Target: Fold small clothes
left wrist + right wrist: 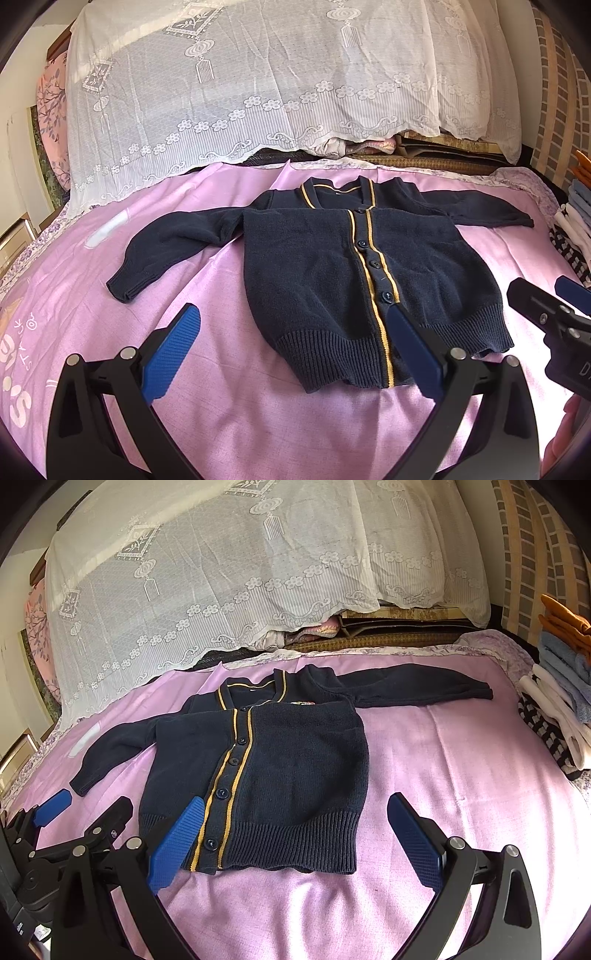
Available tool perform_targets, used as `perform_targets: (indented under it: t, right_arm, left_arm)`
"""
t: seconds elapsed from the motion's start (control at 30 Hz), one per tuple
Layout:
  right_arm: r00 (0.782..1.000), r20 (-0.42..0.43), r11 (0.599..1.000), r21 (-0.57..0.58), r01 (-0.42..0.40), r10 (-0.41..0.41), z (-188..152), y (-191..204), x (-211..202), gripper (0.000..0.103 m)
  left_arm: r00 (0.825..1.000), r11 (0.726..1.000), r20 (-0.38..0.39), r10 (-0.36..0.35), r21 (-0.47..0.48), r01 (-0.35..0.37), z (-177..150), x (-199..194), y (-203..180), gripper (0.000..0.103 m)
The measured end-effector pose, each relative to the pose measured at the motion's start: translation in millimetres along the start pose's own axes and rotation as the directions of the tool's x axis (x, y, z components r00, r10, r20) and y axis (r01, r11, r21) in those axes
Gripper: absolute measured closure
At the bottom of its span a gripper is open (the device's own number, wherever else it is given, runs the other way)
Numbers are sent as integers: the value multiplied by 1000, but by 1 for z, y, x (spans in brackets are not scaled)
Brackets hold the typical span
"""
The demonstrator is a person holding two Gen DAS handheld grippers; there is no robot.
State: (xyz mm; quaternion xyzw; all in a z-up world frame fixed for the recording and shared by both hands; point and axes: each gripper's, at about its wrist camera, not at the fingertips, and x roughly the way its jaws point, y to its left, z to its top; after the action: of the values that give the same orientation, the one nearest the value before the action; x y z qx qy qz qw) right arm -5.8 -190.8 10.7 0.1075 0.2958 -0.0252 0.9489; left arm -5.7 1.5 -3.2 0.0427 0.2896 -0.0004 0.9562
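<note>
Navy knit cardigan lay flat mid-bed, sleeves spread, unfolded. Both the left hand-held gripper and right hand-held gripper hovered wide and empty at its hem; a sleeve fold probably came next.

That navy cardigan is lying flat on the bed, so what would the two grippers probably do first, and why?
Probably fold a sleeve in. The navy cardigan lies buttoned and flat on the pink sheet, both sleeves spread out sideways. Both grippers are open and hold nothing. The left gripper could reach for the left sleeve cuff and lay it across the body.
</note>
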Motion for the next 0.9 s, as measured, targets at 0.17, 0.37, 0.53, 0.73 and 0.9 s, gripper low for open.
perform_targets:
  t: [0.17,0.37,0.53,0.73,0.9]
  right_arm:
    - [1000,5,1000,3,-3,3,0,0,0,3]
    - [1000,12,1000,2,-4,4,1,-2,1,3]
    - [1000,16,1000,7,-8,8,0,-2,2,3]
    - [996,-87,999,45,-14,18,-11,-5,14,3]
    - [990,-127,996,67,-53,61,-6,-14,21,3]
  left_arm:
    - [1000,1000,-6,-3,-1,3,0,1,0,4]
    - [1000,1000,-6,-3,0,3,0,2,0,4]
    - [1000,1000,-21,-13,6,13,0,4,-2,5]
    - [991,995,-95,-98,-37,95,0,19,3,4]
    - [972,986,-169,-165,-67,155,-3,39,5,4]
